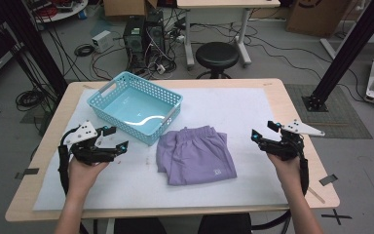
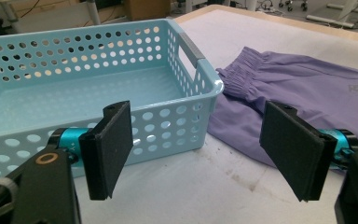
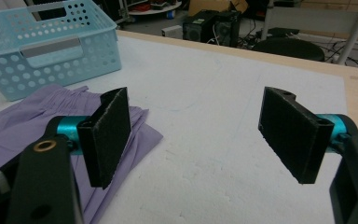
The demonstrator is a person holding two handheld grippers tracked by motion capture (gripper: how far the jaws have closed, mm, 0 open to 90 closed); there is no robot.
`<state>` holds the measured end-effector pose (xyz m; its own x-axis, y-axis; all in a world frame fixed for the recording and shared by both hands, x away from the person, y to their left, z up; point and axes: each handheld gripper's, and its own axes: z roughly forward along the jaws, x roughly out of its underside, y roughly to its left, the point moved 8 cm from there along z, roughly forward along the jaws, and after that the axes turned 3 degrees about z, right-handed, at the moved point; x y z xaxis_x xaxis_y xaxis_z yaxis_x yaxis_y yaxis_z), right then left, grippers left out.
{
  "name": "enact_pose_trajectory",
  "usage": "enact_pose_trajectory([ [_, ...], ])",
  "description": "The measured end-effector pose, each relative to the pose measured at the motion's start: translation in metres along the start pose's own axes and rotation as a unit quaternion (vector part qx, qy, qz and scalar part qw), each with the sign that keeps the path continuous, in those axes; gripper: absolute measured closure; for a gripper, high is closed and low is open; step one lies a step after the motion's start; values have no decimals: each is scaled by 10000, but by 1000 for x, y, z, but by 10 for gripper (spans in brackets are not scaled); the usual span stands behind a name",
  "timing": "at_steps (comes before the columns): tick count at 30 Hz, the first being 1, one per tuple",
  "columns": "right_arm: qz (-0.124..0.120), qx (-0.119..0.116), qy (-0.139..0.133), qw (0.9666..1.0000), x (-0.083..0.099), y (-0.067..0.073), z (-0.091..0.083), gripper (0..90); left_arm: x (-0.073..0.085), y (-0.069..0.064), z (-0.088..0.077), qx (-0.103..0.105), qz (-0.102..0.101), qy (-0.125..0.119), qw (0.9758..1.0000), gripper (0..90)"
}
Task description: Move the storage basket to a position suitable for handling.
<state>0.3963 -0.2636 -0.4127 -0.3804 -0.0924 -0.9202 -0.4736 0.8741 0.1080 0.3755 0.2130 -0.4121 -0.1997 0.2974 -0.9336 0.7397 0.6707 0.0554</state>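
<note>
A folded pair of purple shorts (image 1: 197, 155) (image 2: 298, 88) (image 3: 23, 126) lies on the white mat (image 1: 224, 107) in the middle of the table. Behind and left of the shorts stands an empty light-blue perforated basket (image 1: 135, 107) (image 2: 74, 88) (image 3: 51, 46). My left gripper (image 1: 116, 138) (image 2: 200, 149) hovers open at the left, in front of the basket's near wall, nothing between its jaws. At the right, my right gripper (image 1: 263, 131) (image 3: 200, 135) is open too, over bare mat to the right of the shorts, nothing held.
The wooden table's edge (image 1: 302, 146) frames the mat. Beyond the table stand a black stool (image 1: 217, 56), a computer tower (image 1: 143, 34) with tangled cables, and a black frame post (image 1: 345, 48) at the right. Bare mat lies in front of the shorts.
</note>
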Motion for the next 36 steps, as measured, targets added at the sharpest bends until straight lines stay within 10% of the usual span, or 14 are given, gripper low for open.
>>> enact_pose_trajectory([
  [36, 29, 29, -52, 10000, -1, -3, 2, 258, 29, -5, 63, 114, -499, 341, 9981, 246],
])
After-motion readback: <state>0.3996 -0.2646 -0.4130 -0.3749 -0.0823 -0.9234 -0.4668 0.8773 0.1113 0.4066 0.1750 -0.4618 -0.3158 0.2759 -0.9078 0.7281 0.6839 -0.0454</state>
